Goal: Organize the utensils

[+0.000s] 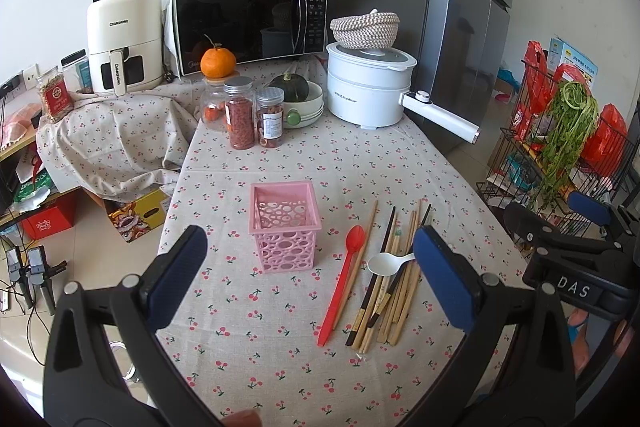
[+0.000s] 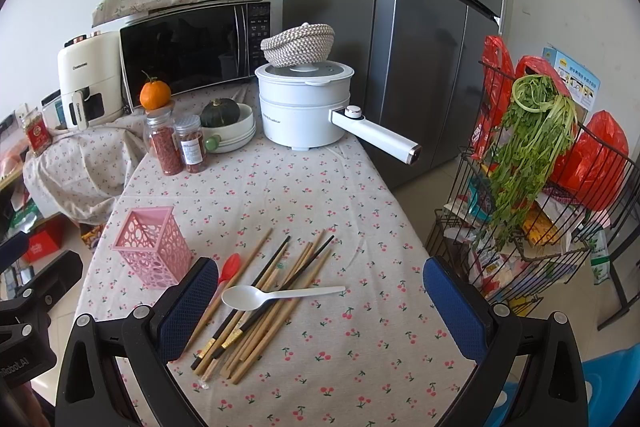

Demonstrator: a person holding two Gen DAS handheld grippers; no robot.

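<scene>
A pink perforated holder (image 1: 285, 227) stands upright on the cherry-print tablecloth; it also shows in the right wrist view (image 2: 154, 247). To its right lie a red spoon (image 1: 344, 279), a white spoon (image 1: 386, 263) and a loose pile of wooden and dark chopsticks (image 1: 394, 291). In the right wrist view the white spoon (image 2: 276, 295) rests on top of the chopsticks (image 2: 264, 303), and the red spoon (image 2: 230, 267) lies beside the left finger. My left gripper (image 1: 310, 275) is open and empty above the table, near the holder. My right gripper (image 2: 320, 301) is open and empty above the utensil pile.
A white electric pot (image 2: 306, 107) with a long handle, spice jars (image 2: 176, 143), a bowl with a squash (image 2: 230, 123), a microwave (image 1: 248, 23) and an air fryer (image 1: 124, 39) stand at the back. A wire rack (image 2: 552, 211) with greens and bags stands right of the table.
</scene>
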